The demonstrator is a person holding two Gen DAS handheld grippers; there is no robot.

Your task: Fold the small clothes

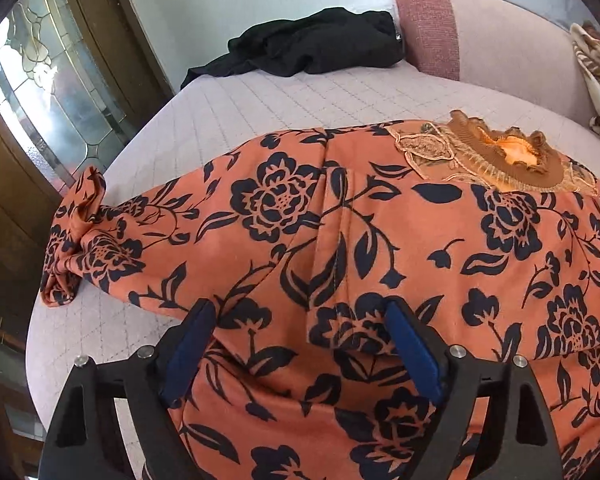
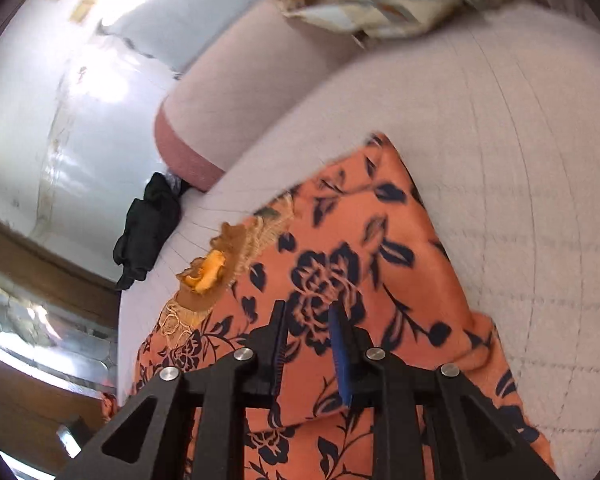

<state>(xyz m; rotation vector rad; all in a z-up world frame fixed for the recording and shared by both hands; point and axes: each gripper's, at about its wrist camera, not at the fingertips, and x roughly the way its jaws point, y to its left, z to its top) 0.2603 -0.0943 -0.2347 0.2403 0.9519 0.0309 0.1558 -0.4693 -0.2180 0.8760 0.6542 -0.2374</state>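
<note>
The orange floral garment [image 1: 380,240] lies spread on the quilted bed [image 1: 260,96], its near part cut off below both views. The left hand-held gripper [image 1: 300,312] hovers wide open over a fold. The right hand-held gripper [image 2: 308,312] is narrowed, gripping nothing visible. Bare quilt stretches far and right.

The orange top [image 1: 380,240] is soft matt cloth printed with dark flowers, its collar [image 1: 496,156] ribbed knit with frilly lace trim. It lies on a pale sofa seat [image 1: 260,100] of matt quilted fabric; the far armrest [image 1: 428,24] is coarser pink weave. A black garment [image 1: 312,44] at the far end looks limp and dull. The left gripper [image 1: 300,312] is matt black plastic with shiny metal bolts and blue ridged pads, like the right gripper [image 2: 309,312]. At left, a door [image 1: 40,80] shows brown wood and glossy glass.
</note>
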